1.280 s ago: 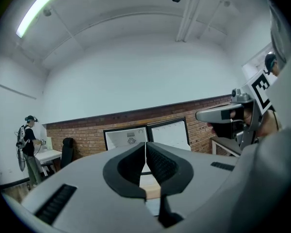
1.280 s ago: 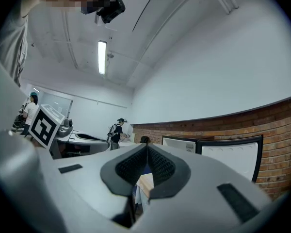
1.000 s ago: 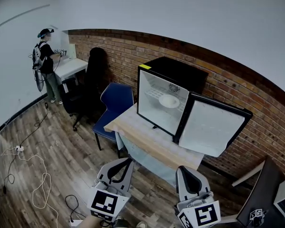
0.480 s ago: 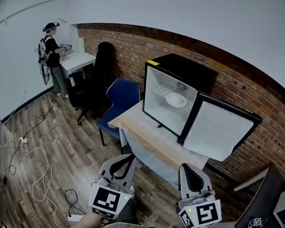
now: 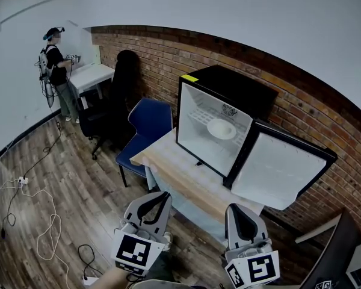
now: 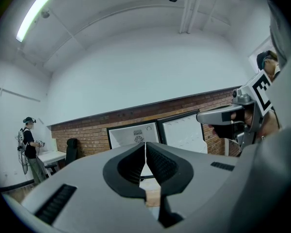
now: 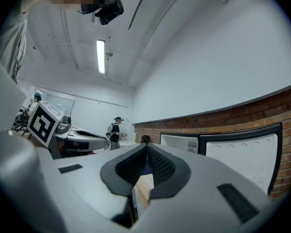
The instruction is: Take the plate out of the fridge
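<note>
Head view: the left gripper [image 5: 158,196] and right gripper [image 5: 241,209] have edged forward over the past second. Both are carried level, side by side, and the open fridge ahead now looms slightly larger. Each gripper's jaws are pressed together with nothing between them, as both gripper views confirm.

Directly ahead of both grippers, across a strip of wood floor, stands the wooden table [image 5: 171,168]. The black fridge [image 5: 231,88] sits on its far half. The fridge door [image 5: 283,168] is swung wide, ahead of the right gripper.

The white plate [image 5: 221,128] rests on the wire shelf inside the fridge, well beyond both grippers and between their lines of approach. It is untouched.

Beyond the left gripper and off to its left are a blue chair [image 5: 150,120] and a brick wall [image 5: 162,56]. Far off in the corner, a person [image 5: 54,65] stands at a white desk [image 5: 91,76].

With the door already open, the approach looks to be under way. The jaws will likely need to part before either gripper can take the plate's rim.
</note>
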`<state>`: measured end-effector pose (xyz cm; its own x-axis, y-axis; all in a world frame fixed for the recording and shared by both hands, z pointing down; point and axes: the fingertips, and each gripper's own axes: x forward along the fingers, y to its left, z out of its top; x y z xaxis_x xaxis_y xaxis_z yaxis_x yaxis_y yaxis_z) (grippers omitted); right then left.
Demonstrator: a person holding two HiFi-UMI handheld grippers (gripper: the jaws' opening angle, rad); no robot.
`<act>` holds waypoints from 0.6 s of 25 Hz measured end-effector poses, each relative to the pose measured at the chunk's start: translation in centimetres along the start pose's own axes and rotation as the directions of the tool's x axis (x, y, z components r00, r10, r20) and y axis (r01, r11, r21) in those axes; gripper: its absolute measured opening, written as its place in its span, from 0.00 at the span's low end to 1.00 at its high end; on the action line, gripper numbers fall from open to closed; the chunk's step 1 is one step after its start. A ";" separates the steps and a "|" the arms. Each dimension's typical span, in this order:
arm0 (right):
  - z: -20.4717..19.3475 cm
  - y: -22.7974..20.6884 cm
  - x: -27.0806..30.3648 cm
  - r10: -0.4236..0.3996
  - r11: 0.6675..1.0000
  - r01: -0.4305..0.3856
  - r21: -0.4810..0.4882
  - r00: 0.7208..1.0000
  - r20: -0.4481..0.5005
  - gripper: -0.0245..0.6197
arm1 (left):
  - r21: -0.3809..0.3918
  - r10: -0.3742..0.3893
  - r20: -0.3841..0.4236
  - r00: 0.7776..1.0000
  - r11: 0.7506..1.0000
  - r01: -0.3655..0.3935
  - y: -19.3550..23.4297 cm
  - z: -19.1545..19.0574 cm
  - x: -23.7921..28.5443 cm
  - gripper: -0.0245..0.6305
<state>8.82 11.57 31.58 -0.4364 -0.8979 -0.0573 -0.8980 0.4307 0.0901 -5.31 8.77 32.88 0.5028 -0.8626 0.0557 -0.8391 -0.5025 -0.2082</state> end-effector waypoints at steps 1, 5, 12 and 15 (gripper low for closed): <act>-0.2 -0.2 0.6 -0.003 1.000 0.003 0.001 1.000 -0.002 0.08 | 0.002 -0.006 -0.001 1.000 1.000 0.006 0.2 -0.1 0.6 0.07; -1.1 -1.0 2.7 -0.014 1.000 0.014 0.006 1.000 -0.017 0.08 | 0.005 -0.032 -0.006 0.999 0.999 0.032 1.1 -0.6 2.8 0.07; -1.9 -2.8 7.3 -0.042 0.999 0.042 0.010 0.998 -0.047 0.08 | -0.004 -0.073 -0.016 0.997 0.997 0.073 3.7 -1.0 7.4 0.07; -2.2 -3.7 9.2 -0.059 0.998 0.060 0.015 0.996 -0.061 0.08 | -0.008 -0.094 -0.025 0.995 0.996 0.094 4.8 -1.2 9.5 0.07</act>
<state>8.24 1.49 32.95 -0.3789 -0.9254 -0.0022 -0.9231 0.3778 0.0718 -4.82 -1.86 33.63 0.5741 -0.8128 0.0990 -0.7899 -0.5816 -0.1942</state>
